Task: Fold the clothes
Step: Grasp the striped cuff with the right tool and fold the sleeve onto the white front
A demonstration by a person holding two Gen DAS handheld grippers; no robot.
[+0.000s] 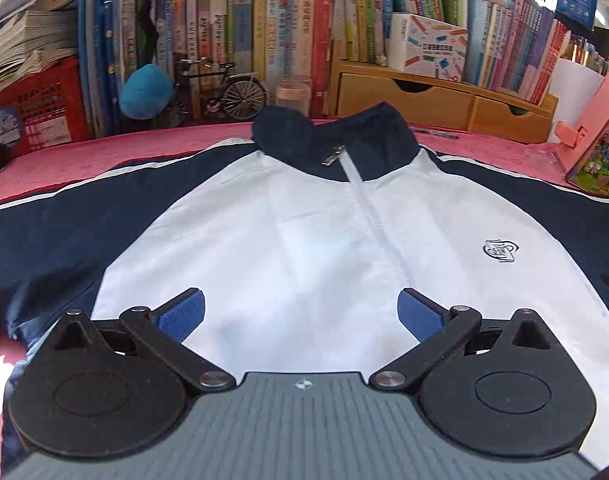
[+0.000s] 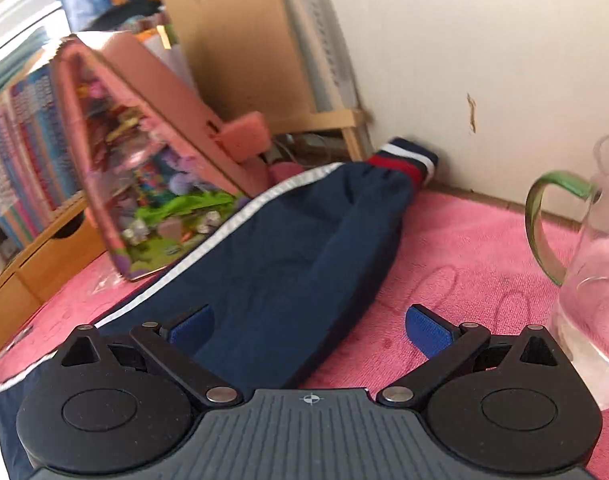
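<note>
While the jacket (image 1: 304, 240) lies spread flat, front up and zipped, on the pink cloth (image 1: 84, 160), I hold both grippers wide open with nothing between the pads. My left gripper (image 1: 300, 312) hovers low over the white chest panel; my right gripper (image 2: 308, 328) sits over one navy sleeve (image 2: 288, 248), whose striped cuff (image 2: 404, 164) reaches the wall (image 2: 484, 60).

The worst risk, as I judge it, is the glass jug (image 2: 584, 248) just beside my right gripper: a swing of the sleeve or of my own wrist could knock it over. The thin, slippery-looking fabric may also slide out of a shallow pinch, and the pink case (image 2: 144, 152) leans close over the sleeve.

Room is tight at the back, where books (image 1: 264, 32) and the wooden drawers (image 1: 444, 100) crowd the collar (image 1: 336, 136). The open space is over the jacket's own middle.
</note>
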